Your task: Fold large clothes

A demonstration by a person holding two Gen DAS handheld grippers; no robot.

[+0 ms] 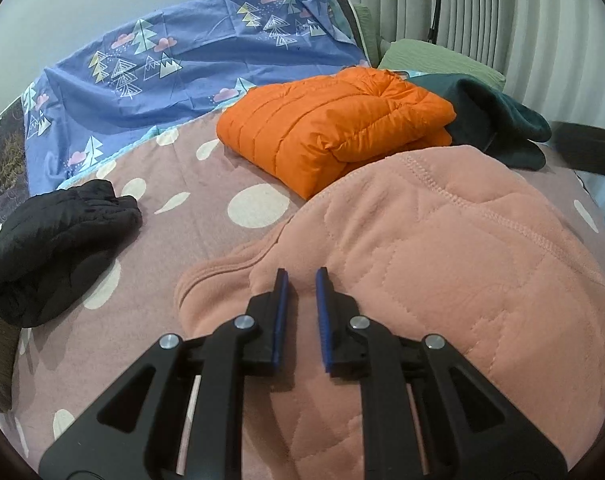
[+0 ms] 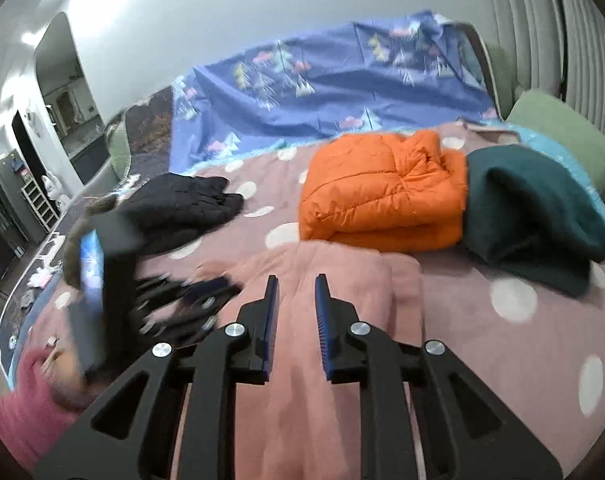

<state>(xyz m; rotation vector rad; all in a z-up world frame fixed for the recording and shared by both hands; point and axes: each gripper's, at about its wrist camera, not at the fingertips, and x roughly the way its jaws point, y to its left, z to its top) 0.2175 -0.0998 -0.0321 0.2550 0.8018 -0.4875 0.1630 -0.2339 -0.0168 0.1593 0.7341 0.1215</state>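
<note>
I am working over a bed spread with a mauve blanket [image 1: 222, 168] dotted in cream. A blue sheet [image 1: 182, 52] printed with trees and clouds is lying rumpled along its far side against the pale wall. Pleated grey curtains [image 1: 482, 8] are hanging at the far right, with a green pillow [image 1: 434, 56] below them.

The pink fleece garment [image 1: 442, 248], quilted with stitching, is lying nearest me. Beyond it a folded orange puffer jacket [image 1: 326, 128] is sitting with a dark teal garment [image 1: 494, 116] touching its right side. A black puffer garment [image 1: 54, 240] is lying crumpled well apart at the left.

My left tongs [image 1: 302, 272] are pointing down at the fleece's near left edge. Their blue pads are standing close, and I am taking them to be pinching the fleece that fills the narrow slot between them.

My right tongs [image 2: 296, 278] are hovering over the fleece with their pads apart and gripping nothing.

Only the right view is showing an open doorway [image 2: 62, 92] at the far left. It is also showing my left tongs, blurred, low on the fleece's left edge, and my pink sleeve [image 2: 22, 408].
</note>
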